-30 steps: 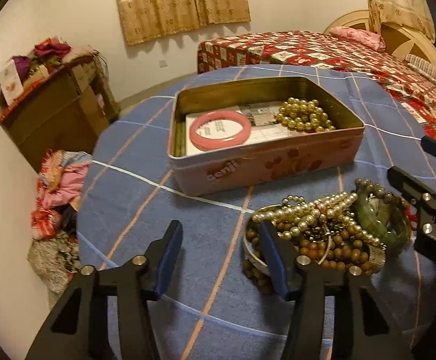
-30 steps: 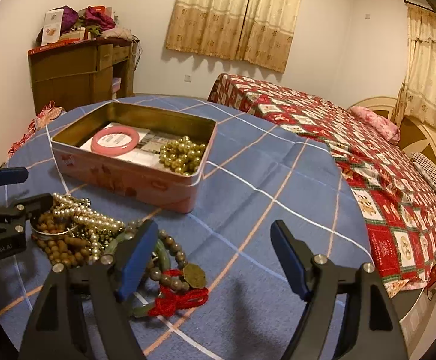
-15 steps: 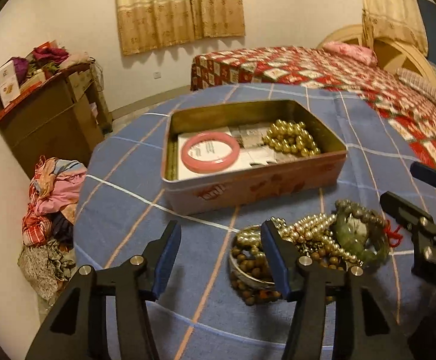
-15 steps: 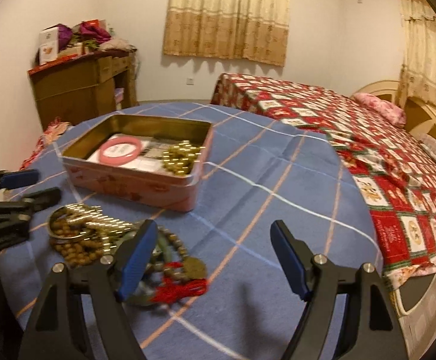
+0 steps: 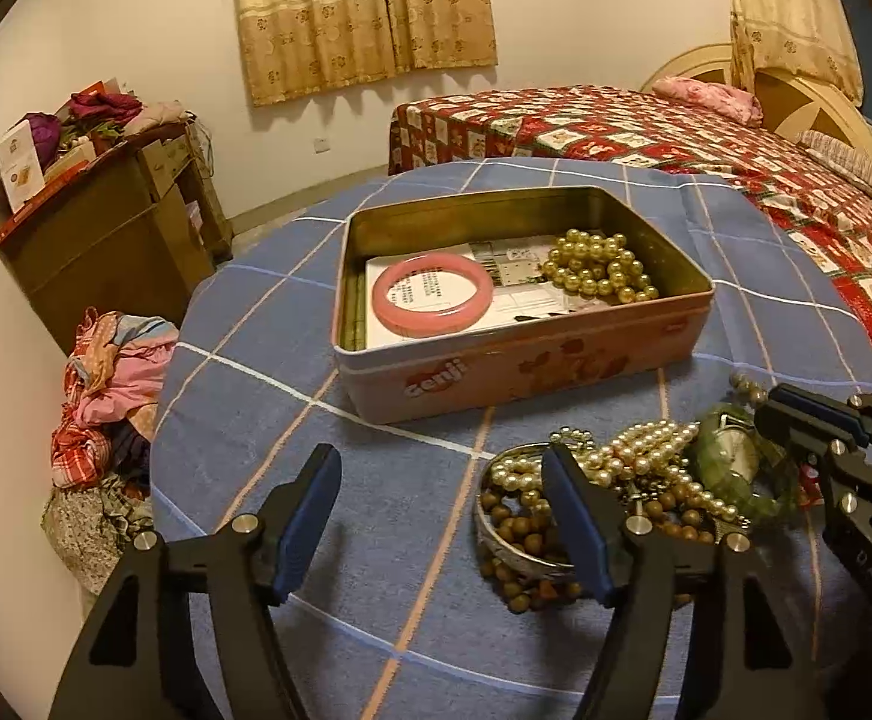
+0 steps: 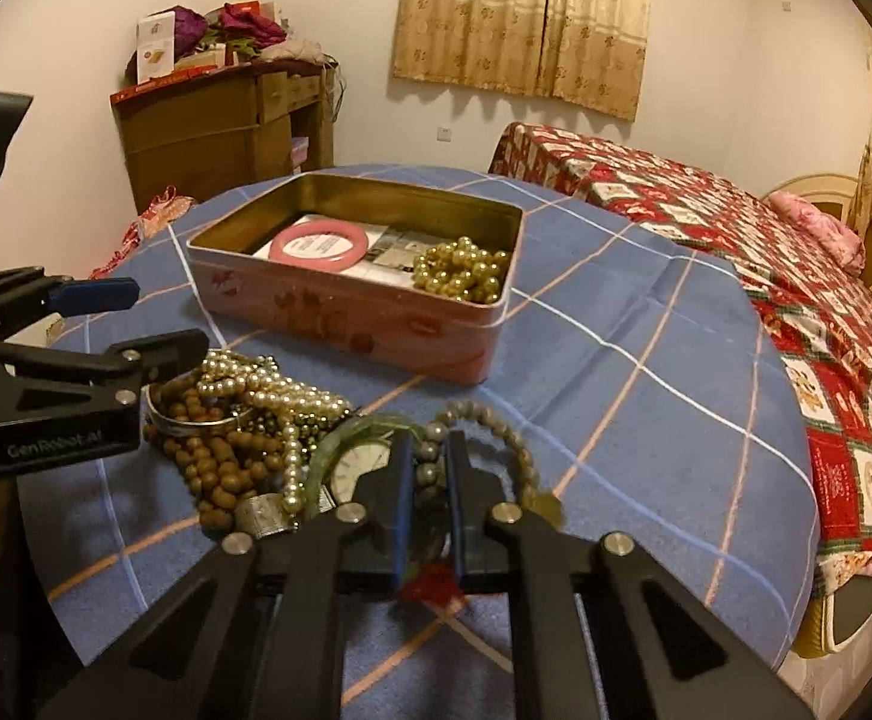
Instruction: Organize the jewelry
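A pink tin box [image 5: 520, 360] [image 6: 351, 312] stands open on the blue checked table [image 5: 243, 420]. It holds a pink bangle [image 5: 432, 294] [image 6: 320, 245] and a gold bead strand [image 5: 598, 267] [image 6: 460, 270]. A jewelry pile lies in front: pearl strands [image 5: 646, 450] [image 6: 273, 390], brown wooden beads [image 5: 520, 528] [image 6: 207, 456], a green bangle with a watch [image 5: 736, 462] [image 6: 351, 450] and a grey-green bead strand [image 6: 496, 426]. My left gripper [image 5: 442, 516] is open, its right finger over the pile's left edge. My right gripper [image 6: 426, 498] is shut on the grey-green bead strand with its red tassel [image 6: 429, 588].
A wooden cabinet [image 5: 105, 228] with clutter on top stands at the left wall. Clothes [image 5: 105, 384] lie heaped on the floor beside the table. A bed [image 5: 676, 150] with a red patterned cover stands behind and to the right. The table's right edge [image 6: 796, 480] drops off near the bed.
My right gripper has moved left over the jewelry pile and closed on the grey-green bead strand. My left gripper stays open and has shifted only slightly.
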